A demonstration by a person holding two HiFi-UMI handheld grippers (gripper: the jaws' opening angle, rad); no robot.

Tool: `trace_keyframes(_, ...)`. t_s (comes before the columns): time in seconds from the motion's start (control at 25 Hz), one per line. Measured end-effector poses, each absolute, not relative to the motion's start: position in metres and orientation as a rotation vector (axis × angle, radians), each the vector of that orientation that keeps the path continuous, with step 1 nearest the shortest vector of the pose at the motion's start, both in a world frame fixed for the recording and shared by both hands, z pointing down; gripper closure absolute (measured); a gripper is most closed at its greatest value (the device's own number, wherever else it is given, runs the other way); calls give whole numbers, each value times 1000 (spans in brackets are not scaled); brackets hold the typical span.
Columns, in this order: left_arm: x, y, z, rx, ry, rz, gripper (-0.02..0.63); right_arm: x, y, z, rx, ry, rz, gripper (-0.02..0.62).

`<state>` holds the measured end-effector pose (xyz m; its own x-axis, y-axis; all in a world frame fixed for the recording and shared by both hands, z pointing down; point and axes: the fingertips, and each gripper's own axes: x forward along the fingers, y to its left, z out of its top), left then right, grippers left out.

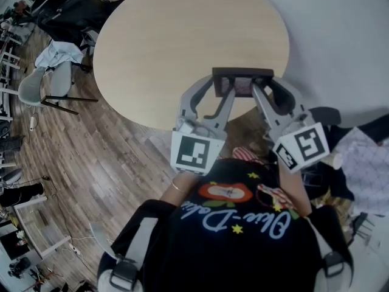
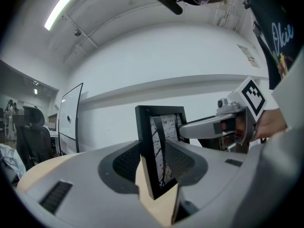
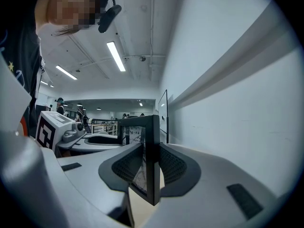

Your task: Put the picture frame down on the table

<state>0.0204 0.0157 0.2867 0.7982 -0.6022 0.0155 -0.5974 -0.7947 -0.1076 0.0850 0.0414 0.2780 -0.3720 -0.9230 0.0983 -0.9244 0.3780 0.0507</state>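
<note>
Picture frame over counter: black frame, upright, at the near edge of the round pale-wood counter; I cannot tell whether it touches the top.
Left gripper: jaws clamped on the frame's left side.
Right gripper: jaws clamped on the frame's right side.
Print: black-and-white, behind the frame's glass.

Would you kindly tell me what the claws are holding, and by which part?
The frame: the left claw is shut on its left edge, the right claw on its right edge.
</note>
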Motion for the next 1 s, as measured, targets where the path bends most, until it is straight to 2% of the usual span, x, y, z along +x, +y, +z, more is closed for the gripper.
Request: trace_keyframes(1.0, -1, -105, 297, -2745, 1331, -177, 457, 68, -99, 285, 1357, -2728, 32, 508)
